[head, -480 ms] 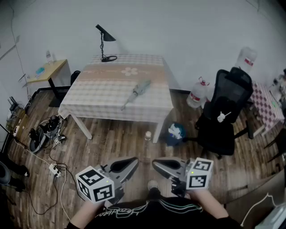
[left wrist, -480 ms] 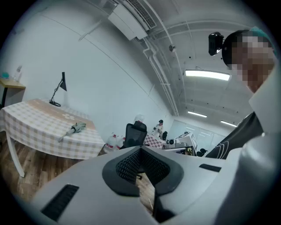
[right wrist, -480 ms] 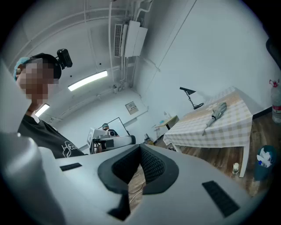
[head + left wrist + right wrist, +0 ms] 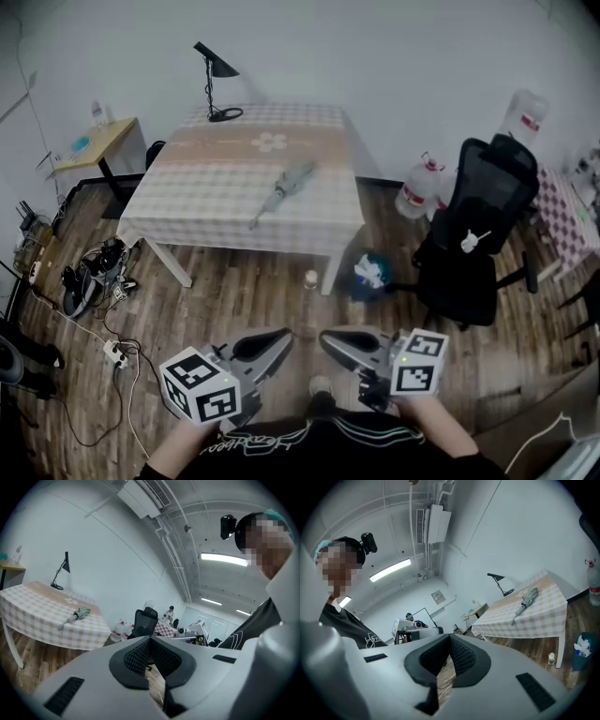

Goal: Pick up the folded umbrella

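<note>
The table [image 4: 202,192] and folded umbrella [image 4: 284,184] have drifted slightly up-left. The left gripper [image 4: 281,337] and right gripper [image 4: 328,337] stay bottom centre, closed and empty.

Grey folded umbrella [image 4: 281,190] on a beige-and-white checked surface [image 4: 206,197], upper centre; black chair [image 4: 478,239] at right; brown wood-plank floor [image 4: 234,305]

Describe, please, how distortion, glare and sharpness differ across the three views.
Head view: fisheye bends the room's edges, corners darken, and the folded umbrella on the checked table looks soft. Left gripper view: round black-rimmed fisheye, a ceiling light strip glares, the left tongs loom large. Right gripper view: same round frame, a bright ceiling lamp, the folded umbrella fairly crisp.
</note>
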The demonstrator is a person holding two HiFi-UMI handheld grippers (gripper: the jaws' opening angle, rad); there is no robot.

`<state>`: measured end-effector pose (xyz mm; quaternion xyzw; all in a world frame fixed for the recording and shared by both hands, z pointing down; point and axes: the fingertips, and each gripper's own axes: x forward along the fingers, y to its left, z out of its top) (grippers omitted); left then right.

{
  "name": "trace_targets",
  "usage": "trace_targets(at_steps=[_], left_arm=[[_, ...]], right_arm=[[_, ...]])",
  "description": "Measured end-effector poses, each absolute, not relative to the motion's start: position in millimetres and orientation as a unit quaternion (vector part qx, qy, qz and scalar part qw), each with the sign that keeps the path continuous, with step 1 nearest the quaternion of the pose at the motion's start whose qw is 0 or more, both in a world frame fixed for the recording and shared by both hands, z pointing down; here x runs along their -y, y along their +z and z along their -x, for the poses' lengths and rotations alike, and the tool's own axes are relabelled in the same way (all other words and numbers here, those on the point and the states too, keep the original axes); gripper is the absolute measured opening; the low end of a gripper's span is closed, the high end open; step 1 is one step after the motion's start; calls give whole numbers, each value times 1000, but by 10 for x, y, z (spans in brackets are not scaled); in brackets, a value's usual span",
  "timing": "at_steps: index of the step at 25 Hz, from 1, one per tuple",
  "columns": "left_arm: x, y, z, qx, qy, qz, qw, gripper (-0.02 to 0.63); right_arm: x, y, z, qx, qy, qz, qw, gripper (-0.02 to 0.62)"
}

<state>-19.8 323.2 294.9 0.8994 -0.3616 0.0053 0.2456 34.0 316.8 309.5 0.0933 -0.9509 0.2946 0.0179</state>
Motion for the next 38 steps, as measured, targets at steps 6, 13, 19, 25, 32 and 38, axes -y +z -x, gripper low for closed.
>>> trace_targets(at_steps=[6, 13, 19, 25, 32, 38], left_arm=[[-2809, 3157, 92, 367, 14, -891, 269, -3], [-2119, 3359, -20, 387, 22, -873, 297, -3], [-1587, 3420, -208, 389, 26, -866, 314, -2], [-1180, 3371, -297, 401, 30, -865, 300, -2], [-992, 3391, -233, 416, 31, -860, 292, -2], [-739, 3490, -86, 422, 34, -856, 296, -2]], right_arm=[[-2750, 3236, -458, 945, 312, -93, 15, 11], [-2076, 3328, -619, 942, 324, -90, 12, 11], [-1519, 3364, -789, 940, 329, -92, 7, 11], [-1119, 3354, -909, 942, 324, -85, 6, 11], [-886, 3358, -922, 943, 322, -78, 6, 11], [-633, 3453, -821, 942, 325, -78, 18, 11]])
